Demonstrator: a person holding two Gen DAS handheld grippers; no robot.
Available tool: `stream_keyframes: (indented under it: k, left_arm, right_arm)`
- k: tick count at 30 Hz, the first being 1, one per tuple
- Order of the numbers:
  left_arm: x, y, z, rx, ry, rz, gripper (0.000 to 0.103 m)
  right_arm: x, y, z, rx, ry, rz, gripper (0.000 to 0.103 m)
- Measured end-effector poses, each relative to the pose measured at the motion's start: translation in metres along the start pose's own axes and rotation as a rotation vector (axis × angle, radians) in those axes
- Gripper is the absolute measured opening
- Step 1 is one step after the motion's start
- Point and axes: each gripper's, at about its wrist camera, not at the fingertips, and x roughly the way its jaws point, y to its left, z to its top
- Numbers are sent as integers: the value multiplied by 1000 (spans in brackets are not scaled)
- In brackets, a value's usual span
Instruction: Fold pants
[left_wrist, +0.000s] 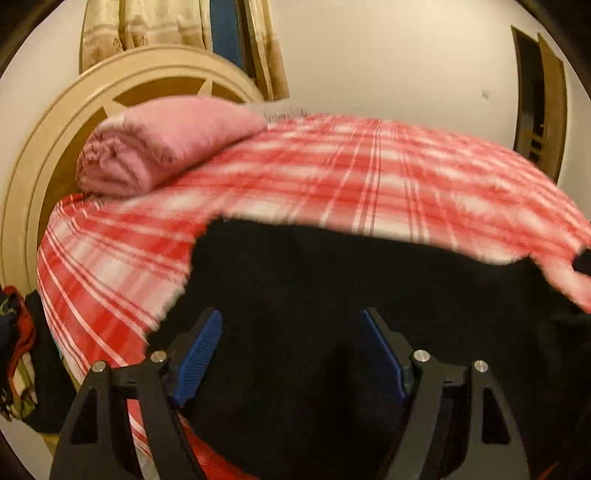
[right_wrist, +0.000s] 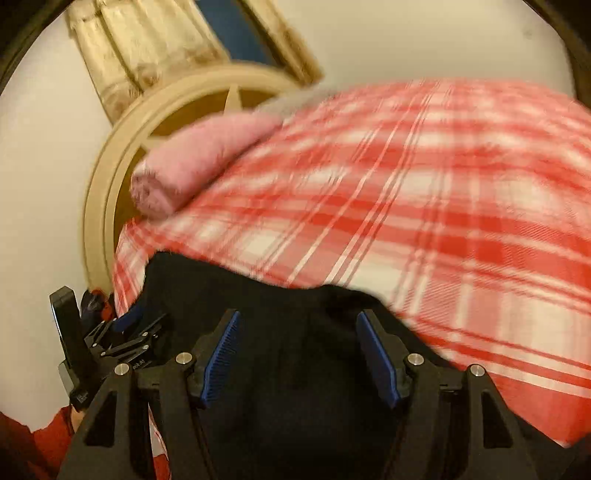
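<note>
Both your grippers stand spread over the black pants (left_wrist: 332, 295) on the plaid bed cover (left_wrist: 369, 177).

Your left gripper (left_wrist: 291, 354) and right gripper (right_wrist: 299, 354) grip nothing. No writing is legible. Open plaid lies beyond the pants' far edge; a pink rolled blanket (left_wrist: 162, 144) sits by the headboard (left_wrist: 44, 155).

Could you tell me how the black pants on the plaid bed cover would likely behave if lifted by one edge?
The black pants lie flat and follow the plaid cover, so they would probably droop limply. Their soft, matte look suggests they would hardly slip, though a one-edge lift might undo any fold.

Matt black cloth pants (left_wrist: 332, 295)
</note>
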Motion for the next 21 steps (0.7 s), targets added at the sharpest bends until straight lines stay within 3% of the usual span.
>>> stream_keyframes:
  k: [2,7,13,19,20,21]
  left_arm:
    - [8,-2,-8,2,23,31,80]
    - [15,-6,-11,18,13,56,95]
    - [21,-7,-12,9,-12,63,101]
    - [22,-4,-13,26,-25,46,103]
    - [23,-2,-12,19,-21,36,103]
    - [24,-1,-12,12,-18,28,103]
  right_arm:
    - [27,1,-3,-31,81,-75,66]
    - [37,5,-11,-16,152,77,67]
    - [61,-3,12,36,150,123,67]
    - [65,-53,36,242,140,227,63]
    - [62,-65,38,280,138,226,63]
    - [55,-76,41,297,116,160,63]
